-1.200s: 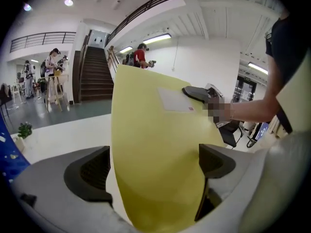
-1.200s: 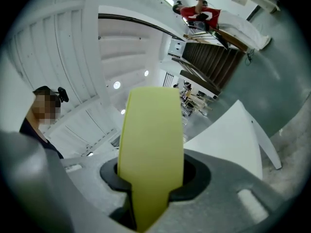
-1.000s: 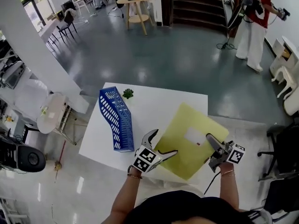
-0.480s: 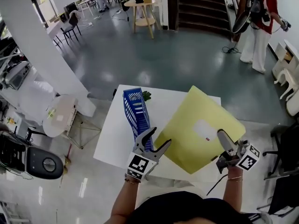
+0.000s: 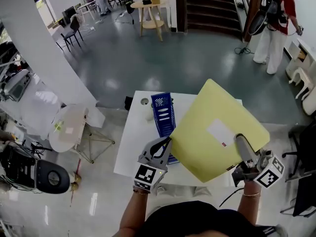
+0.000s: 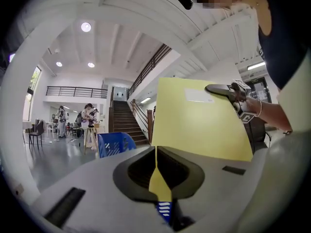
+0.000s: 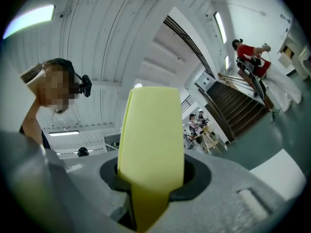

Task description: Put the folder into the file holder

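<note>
The yellow folder is up in the air at the middle right of the head view, tilted, with its flat face toward the camera; it is not in the blue file holder yet.

The left gripper has just been closing its tongs; now they are pressed together on the folder's left edge, and the left gripper view shows the thin yellow sheet pinched between them. The right gripper pinches the folder's lower right edge; the yellow sheet fills the gap between its tongs.

I think there is one grip on each side so that the big thin sheet stays flat and does not flop or swing; two grips also let the person steer its bottom edge.

The file holder stands on the white table, left of the folder in the picture, near the left gripper; its slots look narrow. So the folder likely needs to be turned thin-side-on and lined up with a slot before going down.

There is open air above the holder, and nothing else stands close by; a person in red at the upper right is well apart.
</note>
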{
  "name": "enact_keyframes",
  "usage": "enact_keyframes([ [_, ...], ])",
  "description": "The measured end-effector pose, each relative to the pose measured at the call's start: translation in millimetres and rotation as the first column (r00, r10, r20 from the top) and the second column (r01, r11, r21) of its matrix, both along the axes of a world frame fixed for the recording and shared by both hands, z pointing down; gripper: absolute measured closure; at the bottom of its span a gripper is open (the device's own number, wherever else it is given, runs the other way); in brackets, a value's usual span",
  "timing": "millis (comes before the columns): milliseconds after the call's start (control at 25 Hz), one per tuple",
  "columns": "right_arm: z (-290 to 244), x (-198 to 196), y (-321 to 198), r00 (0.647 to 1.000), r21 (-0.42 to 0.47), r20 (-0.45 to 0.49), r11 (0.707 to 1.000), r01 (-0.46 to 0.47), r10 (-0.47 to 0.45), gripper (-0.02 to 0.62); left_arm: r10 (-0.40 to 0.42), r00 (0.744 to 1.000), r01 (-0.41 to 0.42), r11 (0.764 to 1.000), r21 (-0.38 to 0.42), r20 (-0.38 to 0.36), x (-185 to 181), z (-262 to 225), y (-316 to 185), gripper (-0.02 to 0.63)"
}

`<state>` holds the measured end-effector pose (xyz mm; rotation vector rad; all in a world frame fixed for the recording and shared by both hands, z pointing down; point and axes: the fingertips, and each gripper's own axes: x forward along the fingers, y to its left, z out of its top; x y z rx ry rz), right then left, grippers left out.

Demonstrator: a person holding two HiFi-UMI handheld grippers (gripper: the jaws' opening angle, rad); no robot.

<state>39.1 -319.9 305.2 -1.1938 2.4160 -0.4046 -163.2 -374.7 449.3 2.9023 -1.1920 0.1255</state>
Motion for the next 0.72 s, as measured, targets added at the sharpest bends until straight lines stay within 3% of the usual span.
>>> enact_keyframes([
  [400,1.4,-69.9,-10.2,0.973,-0.044,-0.117,0.978,-0.204,0.198,0.443,0.038,0.999,-0.038,0.999,-0.026,-0.014,-62.3,5.8,-5.7,0.607],
  [720,-13.5,-113.2,-22.5,0.9,0.023,-0.252,0.932,-0.363,0.357,0.44,0.047,0.999,-0.047,0.999,0.01,-0.015,-112.9,3.2,-13.9,0.609],
])
